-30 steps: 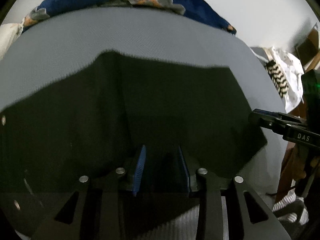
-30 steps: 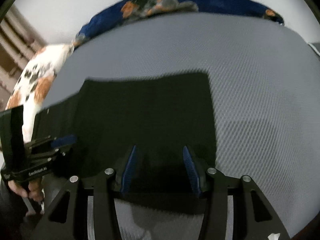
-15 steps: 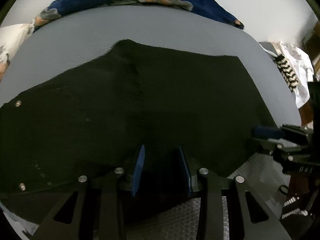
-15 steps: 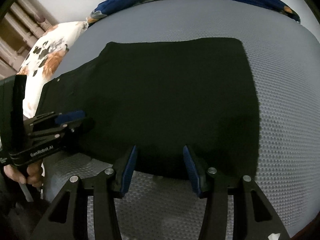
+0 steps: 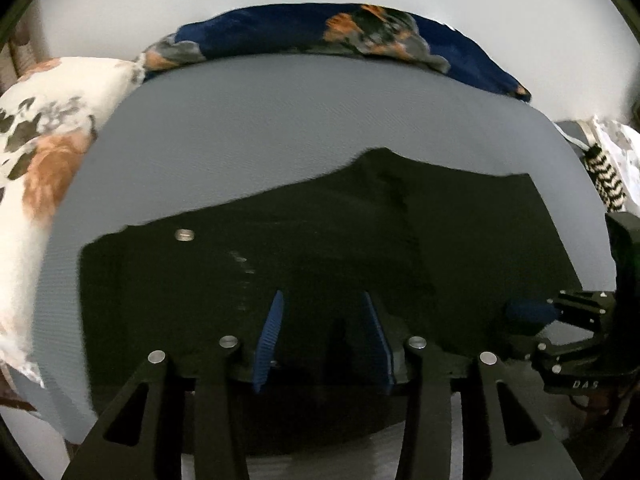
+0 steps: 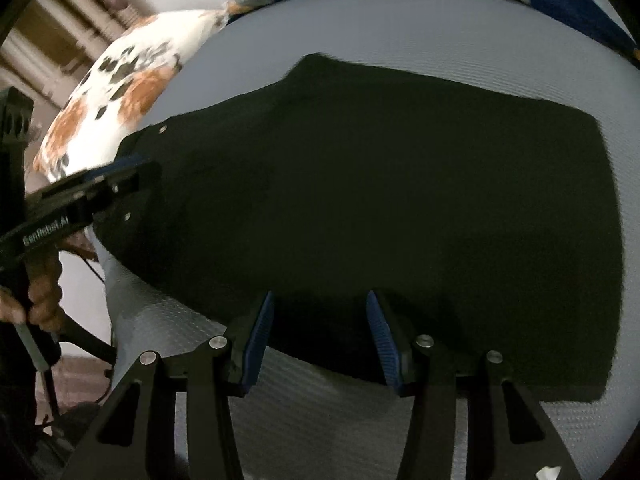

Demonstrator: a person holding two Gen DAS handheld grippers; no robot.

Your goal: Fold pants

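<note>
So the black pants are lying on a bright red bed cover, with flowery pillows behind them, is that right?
Not quite. The bed cover is grey, not red, as the right wrist view shows plainly. The rest holds: the black pants lie spread on it, and the flowery pillows sit behind them.

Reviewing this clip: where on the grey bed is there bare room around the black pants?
Bare grey bed runs between the black pants and the navy floral pillow, and right of the pants' straight edge in the right wrist view. Crowded: the near edge, where both grippers work, and beside the white floral pillow.
</note>
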